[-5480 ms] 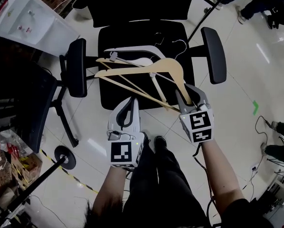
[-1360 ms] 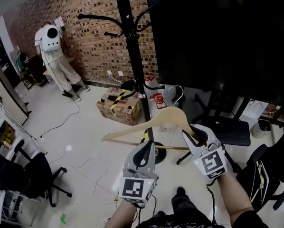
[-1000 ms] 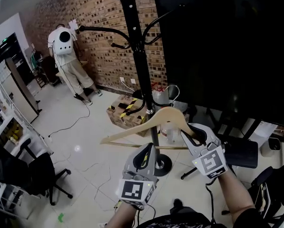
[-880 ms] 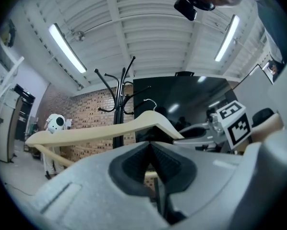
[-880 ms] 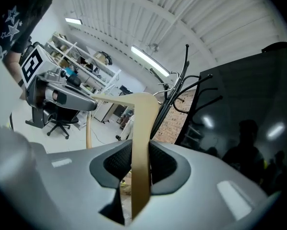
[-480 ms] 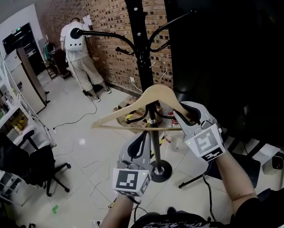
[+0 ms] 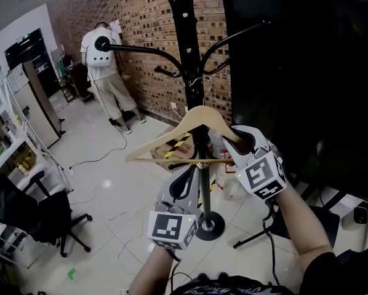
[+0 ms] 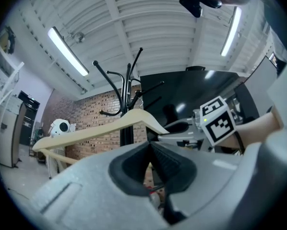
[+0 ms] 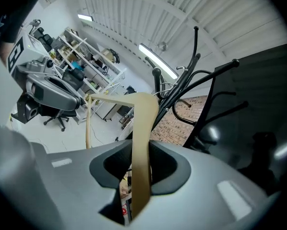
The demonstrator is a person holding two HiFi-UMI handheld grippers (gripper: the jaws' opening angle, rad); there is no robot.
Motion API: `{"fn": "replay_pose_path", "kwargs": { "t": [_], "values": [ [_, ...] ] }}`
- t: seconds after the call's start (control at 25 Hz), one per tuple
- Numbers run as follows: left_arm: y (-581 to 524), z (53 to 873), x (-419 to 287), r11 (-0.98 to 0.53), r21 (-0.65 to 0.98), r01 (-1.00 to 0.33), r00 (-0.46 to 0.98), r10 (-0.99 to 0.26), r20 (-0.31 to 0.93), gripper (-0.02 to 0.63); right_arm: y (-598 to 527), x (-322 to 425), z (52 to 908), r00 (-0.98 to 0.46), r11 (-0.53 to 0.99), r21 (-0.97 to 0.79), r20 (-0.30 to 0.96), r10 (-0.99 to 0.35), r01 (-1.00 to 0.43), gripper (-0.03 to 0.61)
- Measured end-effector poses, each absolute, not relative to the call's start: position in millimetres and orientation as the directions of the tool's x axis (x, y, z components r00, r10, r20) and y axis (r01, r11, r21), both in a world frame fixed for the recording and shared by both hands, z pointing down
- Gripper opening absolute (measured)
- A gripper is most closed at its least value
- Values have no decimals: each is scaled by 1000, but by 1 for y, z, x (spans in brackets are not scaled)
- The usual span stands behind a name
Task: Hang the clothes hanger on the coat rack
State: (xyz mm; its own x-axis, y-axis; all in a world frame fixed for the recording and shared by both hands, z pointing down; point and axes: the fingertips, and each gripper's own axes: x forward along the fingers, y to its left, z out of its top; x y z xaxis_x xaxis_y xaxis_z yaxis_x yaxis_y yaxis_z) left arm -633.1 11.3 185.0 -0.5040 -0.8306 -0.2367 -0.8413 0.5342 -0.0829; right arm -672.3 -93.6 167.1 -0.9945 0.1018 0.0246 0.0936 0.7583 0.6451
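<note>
The wooden hanger [image 7: 201, 115] has risen since a moment ago and now sits against the coat rack [image 7: 185, 42] pole, below its hooks. The right gripper [image 7: 233, 143] clamps the hanger's right arm. The left gripper [image 7: 185, 183] hangs just beneath, jaws together and empty.

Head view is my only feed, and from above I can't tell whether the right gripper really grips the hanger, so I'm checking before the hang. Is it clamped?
Observer: Yes. The right gripper view shows the right gripper with its pads pressing both sides of the wooden hanger.
Operator: Is the other one helping?
Observer: No. Its own view shows the left gripper with jaws together, empty, and the wooden hanger passing above them.
Operator: What's on the prongs cropped from my view?
Observer: The coat rack carries nothing on its top prongs.
</note>
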Motion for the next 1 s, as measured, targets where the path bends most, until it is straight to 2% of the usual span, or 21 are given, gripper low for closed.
{"fn": "replay_pose_path", "kwargs": {
  "t": [0.52, 1.0],
  "values": [
    [8, 205, -661, 511, -58, -858, -488, -845, -219, 5, -95, -703, 191, -995, 728, 678, 67, 77, 102, 101],
    [8, 216, -672, 510, -34, -860, -493, -846, -203, 5, -91, -704, 195, -997, 732, 679, 0, 80, 58, 106]
  ]
}}
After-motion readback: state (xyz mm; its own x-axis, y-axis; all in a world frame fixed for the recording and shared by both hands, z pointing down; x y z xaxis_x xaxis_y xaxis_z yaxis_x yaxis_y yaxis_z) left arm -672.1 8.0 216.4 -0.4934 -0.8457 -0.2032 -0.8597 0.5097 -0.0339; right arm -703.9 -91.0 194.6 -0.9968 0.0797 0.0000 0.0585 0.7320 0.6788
